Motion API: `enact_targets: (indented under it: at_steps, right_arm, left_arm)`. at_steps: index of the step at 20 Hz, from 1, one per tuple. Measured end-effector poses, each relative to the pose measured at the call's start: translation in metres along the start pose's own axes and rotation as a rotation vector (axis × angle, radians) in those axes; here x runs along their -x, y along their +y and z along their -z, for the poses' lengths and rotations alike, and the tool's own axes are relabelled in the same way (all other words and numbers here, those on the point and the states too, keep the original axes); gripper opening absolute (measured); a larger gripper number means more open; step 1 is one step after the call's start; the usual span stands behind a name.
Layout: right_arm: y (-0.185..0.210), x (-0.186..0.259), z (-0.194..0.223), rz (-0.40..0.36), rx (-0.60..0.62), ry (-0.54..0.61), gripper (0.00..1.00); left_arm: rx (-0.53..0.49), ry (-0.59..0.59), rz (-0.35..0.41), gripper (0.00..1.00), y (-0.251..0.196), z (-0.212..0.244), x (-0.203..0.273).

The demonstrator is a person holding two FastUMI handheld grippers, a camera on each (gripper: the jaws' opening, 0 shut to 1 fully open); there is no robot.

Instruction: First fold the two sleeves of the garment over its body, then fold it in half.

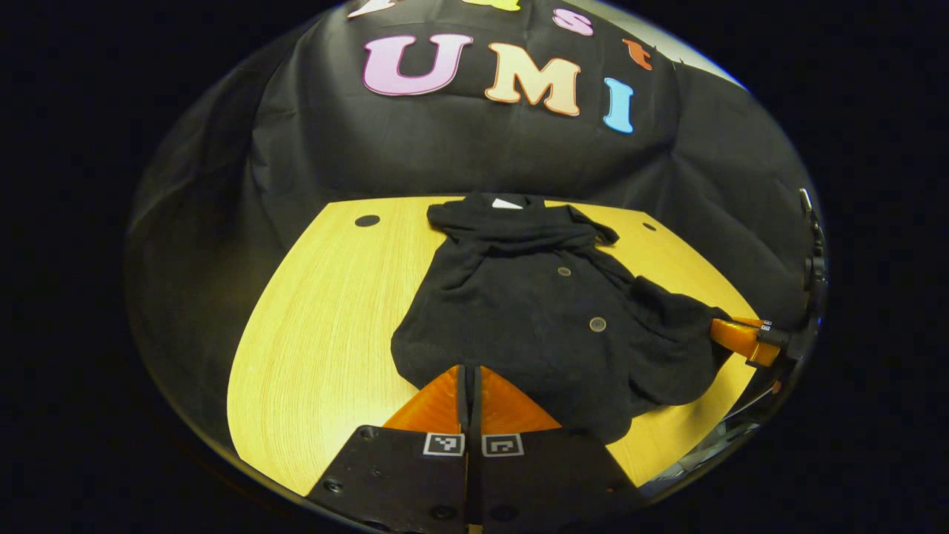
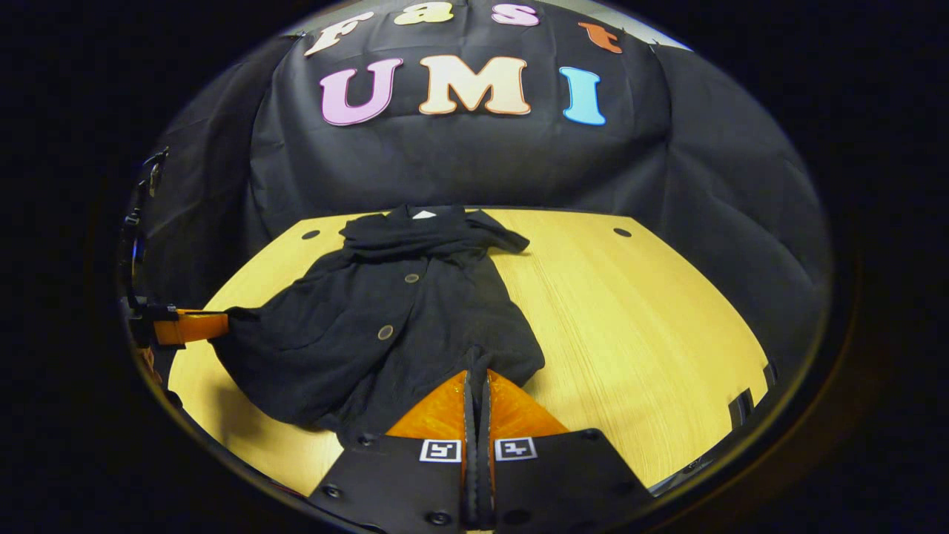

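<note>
Left gripper view, black buttoned garment (image 1: 534, 319), rumpled, sleeves folded in

A recording booth rather than a home: black cloth (image 2: 460, 163) hangs as a wall behind a bare wooden table (image 2: 637, 311) with round holes in it.

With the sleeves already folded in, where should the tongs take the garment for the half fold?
At its near hem corners, one per side, coming from the near table edge. The garment lies flat, collar far, hem nearest. The right tongs and left tongs look already closed on that hem.
</note>
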State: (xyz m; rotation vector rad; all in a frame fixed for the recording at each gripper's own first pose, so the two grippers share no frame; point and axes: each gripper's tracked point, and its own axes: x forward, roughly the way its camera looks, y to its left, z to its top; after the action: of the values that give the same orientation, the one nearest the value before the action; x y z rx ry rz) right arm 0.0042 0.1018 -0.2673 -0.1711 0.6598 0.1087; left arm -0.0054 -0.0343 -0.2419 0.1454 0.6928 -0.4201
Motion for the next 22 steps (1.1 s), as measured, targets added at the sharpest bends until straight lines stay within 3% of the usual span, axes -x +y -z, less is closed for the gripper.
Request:
enact_targets:
  at_steps: [12, 22]
  right_arm:
    - [0.006, -0.032, -0.097, -0.029, 0.047, -0.103, 0.02]
    - [-0.005, -0.071, -0.196, -0.058, 0.066, -0.215, 0.02]
  left_arm:
    - [0.016, -0.104, -0.046, 0.0, 0.01, -0.073, -0.035]
    - [0.03, -0.286, -0.068, 0.0, 0.017, -0.184, -0.069]
